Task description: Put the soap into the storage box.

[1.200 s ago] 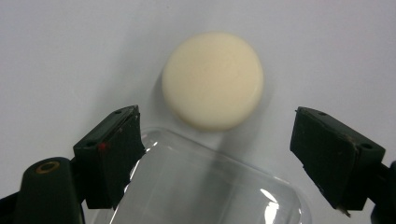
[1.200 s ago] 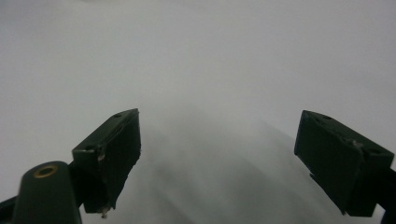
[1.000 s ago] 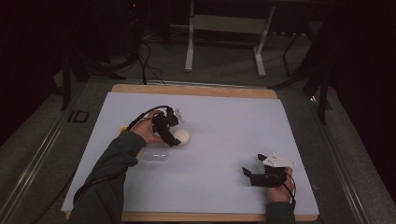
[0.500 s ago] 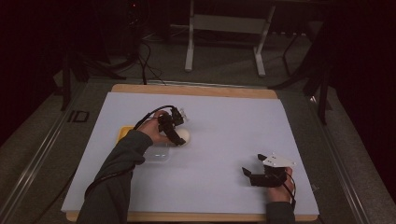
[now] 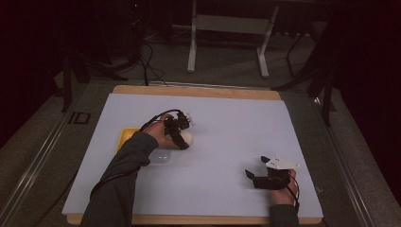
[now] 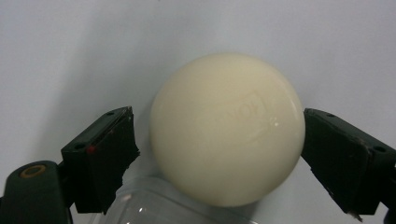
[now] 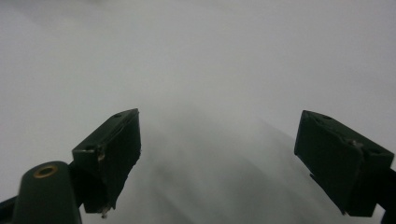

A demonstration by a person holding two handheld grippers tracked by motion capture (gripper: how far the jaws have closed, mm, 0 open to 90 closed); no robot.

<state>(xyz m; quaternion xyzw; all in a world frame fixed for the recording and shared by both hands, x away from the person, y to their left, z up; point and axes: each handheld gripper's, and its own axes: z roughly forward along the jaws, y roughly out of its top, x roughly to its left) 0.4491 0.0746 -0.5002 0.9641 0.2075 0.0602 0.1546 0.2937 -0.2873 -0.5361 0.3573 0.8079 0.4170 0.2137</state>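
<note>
One cream ball (image 6: 226,128) sits between your left gripper (image 6: 219,154)'s jaws in the left gripper view. A gap shows on the left side; on the right the pad looks to be just at the ball's edge. Those jaws have just been opening, so the ball lies released on the white sheet (image 5: 227,123). In the high view it rests left of centre, just beside a clear lid (image 5: 158,157) and a yellow tray (image 5: 124,138). Your right gripper (image 5: 249,176) rests at the lower right, jaws spread wide and bare.
</note>
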